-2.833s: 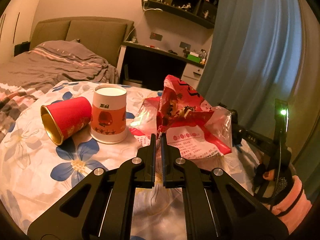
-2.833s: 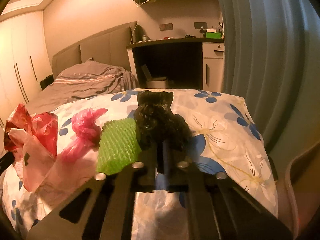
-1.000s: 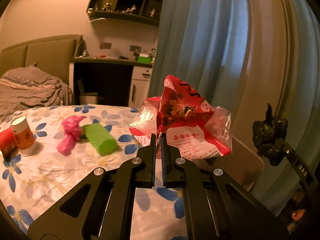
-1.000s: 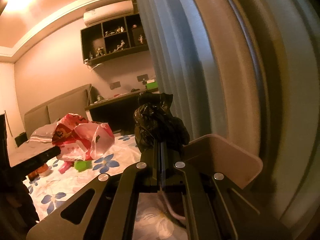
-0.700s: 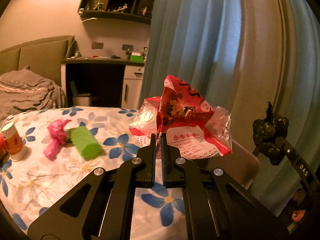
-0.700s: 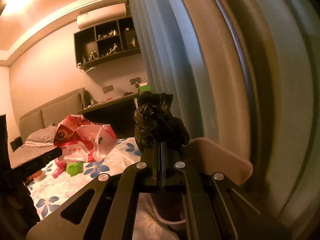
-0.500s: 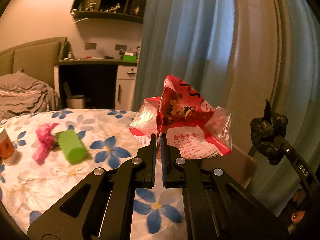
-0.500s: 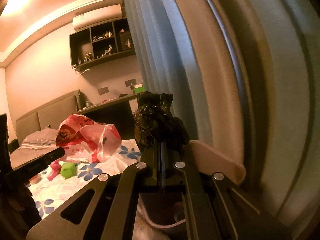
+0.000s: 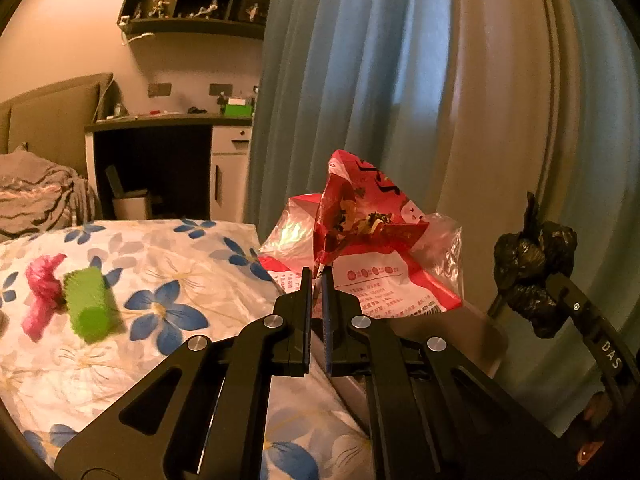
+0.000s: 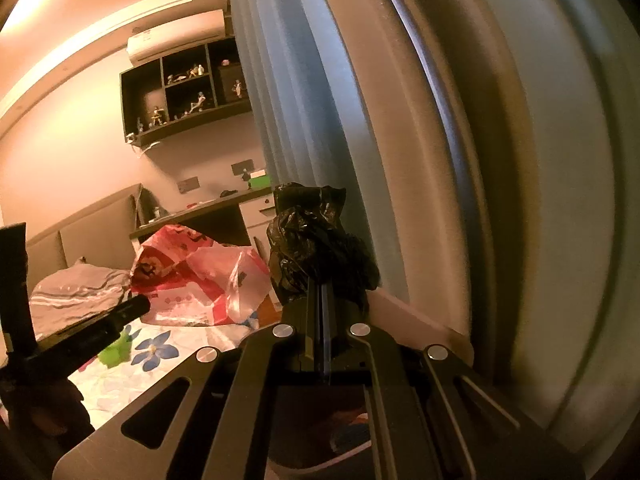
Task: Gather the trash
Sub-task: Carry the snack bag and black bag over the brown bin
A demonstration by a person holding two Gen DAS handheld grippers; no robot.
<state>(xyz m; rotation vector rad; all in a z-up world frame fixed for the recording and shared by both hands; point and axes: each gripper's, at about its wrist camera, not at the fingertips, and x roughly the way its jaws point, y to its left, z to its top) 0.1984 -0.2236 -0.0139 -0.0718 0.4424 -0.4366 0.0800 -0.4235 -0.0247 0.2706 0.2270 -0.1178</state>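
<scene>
The left gripper (image 9: 317, 276) has its fingers (image 9: 306, 280) pinched together on a red snack bag (image 9: 372, 256), while to its right the right gripper (image 10: 319, 280) points slightly downward, closed on a crumpled black bag (image 10: 316, 236).

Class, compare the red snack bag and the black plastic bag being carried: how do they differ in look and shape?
The red snack bag is printed, glossy and partly see-through; the black plastic bag is plain and opaque. The snack bag spreads wide and crumpled; the black bag is a tight knotted wad. Shared: each is pinched in a shut gripper, left gripper and right gripper.
</scene>
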